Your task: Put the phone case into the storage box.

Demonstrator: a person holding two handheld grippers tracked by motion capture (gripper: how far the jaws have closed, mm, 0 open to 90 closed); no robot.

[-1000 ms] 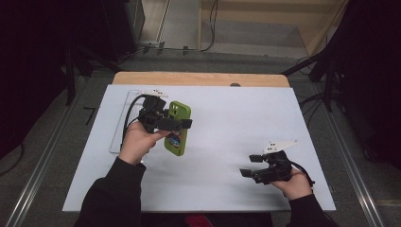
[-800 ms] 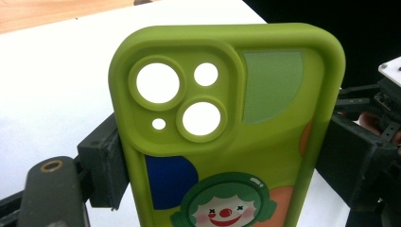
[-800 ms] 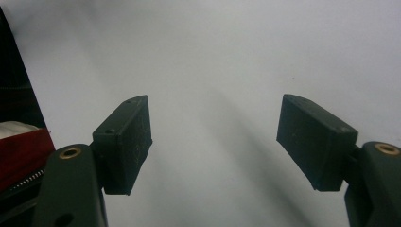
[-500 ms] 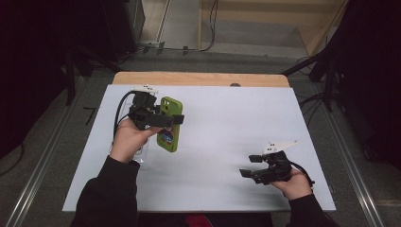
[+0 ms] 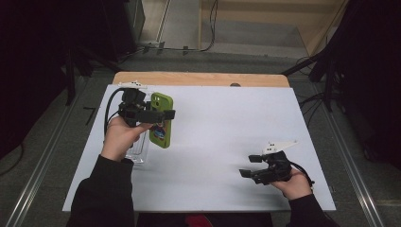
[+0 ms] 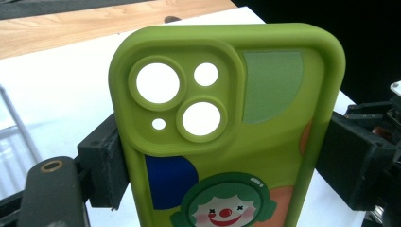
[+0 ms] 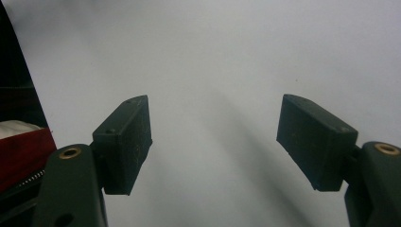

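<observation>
A green phone case (image 5: 161, 120) with camera cut-outs and a clown print (image 6: 227, 123) is held off the table at the left. My left gripper (image 5: 158, 115) is shut on it, one pad pressing each long side, as the left gripper view shows. A clear plastic case (image 5: 138, 150) lies on the white table (image 5: 222, 127) under that hand, partly hidden by it. At the front right my right gripper (image 5: 250, 166) rests low over the table, pointing left. Its jaws (image 7: 215, 142) stand open with nothing but bare white surface between them.
A strip of wooden tabletop (image 5: 198, 78) runs along the far edge of the white sheet. Dark floor, cables and metal rails surround the table. A red item (image 7: 19, 146) sits at the left edge of the right gripper view.
My left gripper has carried the green case toward the far left of the table and a little higher. The right gripper has stayed where it was.
</observation>
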